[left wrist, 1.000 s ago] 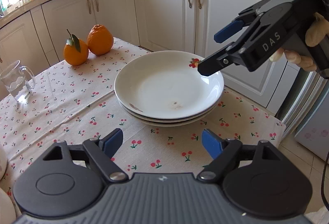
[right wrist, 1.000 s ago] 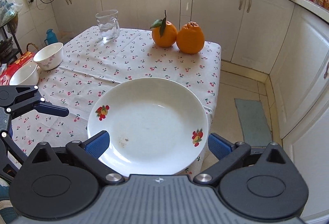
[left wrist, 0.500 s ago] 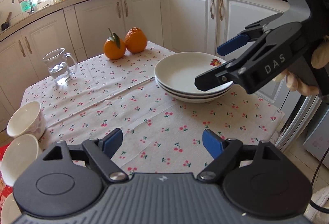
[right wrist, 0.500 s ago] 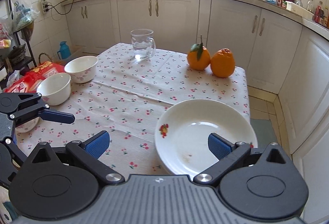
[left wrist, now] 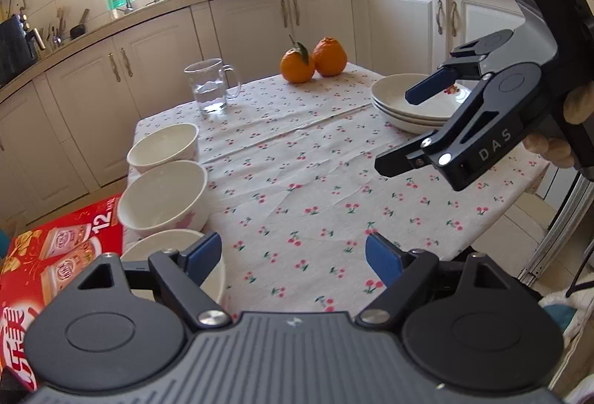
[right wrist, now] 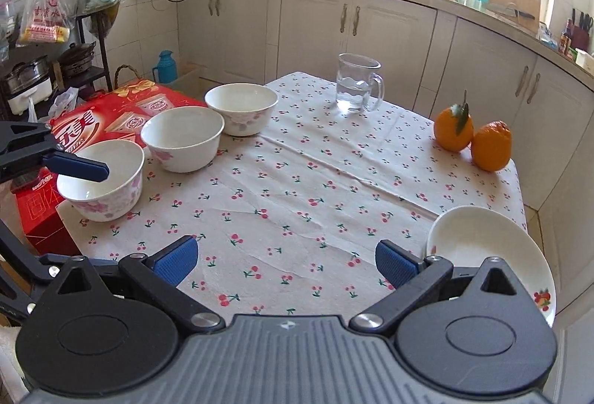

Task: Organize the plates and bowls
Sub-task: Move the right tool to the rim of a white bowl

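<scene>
Left wrist view: the plates [left wrist: 408, 107] sit stacked far right, so the bowls [left wrist: 163, 196] at the left edge look next. Best to take the nearest by its rim and nest it squarely. The left gripper [left wrist: 293, 255] tilts down with jaws apart, empty.

Right wrist view: the right gripper [right wrist: 286, 259] also angles down, spread and empty, over bare cloth [right wrist: 297, 181]; bowls far left.

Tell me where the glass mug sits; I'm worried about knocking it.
Right wrist view: glass mug stands at the table's far edge, between the bowls and oranges.
</scene>
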{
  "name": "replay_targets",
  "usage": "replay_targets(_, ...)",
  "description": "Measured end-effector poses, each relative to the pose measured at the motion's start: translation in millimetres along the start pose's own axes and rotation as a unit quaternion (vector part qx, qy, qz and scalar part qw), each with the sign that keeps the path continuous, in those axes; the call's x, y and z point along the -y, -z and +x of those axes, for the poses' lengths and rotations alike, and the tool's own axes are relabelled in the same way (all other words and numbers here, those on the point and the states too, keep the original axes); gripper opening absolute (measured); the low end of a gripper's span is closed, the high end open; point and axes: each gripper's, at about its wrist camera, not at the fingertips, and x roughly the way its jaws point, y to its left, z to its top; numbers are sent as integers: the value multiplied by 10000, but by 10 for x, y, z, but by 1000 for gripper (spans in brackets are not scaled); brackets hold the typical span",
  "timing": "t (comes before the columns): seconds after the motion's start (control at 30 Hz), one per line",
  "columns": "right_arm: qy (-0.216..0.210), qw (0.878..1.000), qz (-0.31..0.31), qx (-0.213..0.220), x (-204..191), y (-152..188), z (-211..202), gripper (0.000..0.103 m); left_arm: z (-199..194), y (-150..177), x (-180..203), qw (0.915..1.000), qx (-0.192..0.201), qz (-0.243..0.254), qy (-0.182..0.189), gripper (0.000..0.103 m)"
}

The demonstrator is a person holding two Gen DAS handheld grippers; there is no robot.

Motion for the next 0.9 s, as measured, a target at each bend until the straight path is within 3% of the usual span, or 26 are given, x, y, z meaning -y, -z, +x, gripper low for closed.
replay_targets(0.23, -368, 9985, -402, -14, -457, -231, 145, 103, -191, 264, -361, 9987, -69, -291, -406, 85)
replay_targets(0.43, -751, 9962, -434, -49, -729, -466, 362, 103, -134, 495, -589, 9955, -259, -642, -641, 85)
replay_targets(0.9, -1469, 9875, -429, -374, -1095, -717, 878, 100, 166, 671, -746, 9930, -366, -1020, -467, 85)
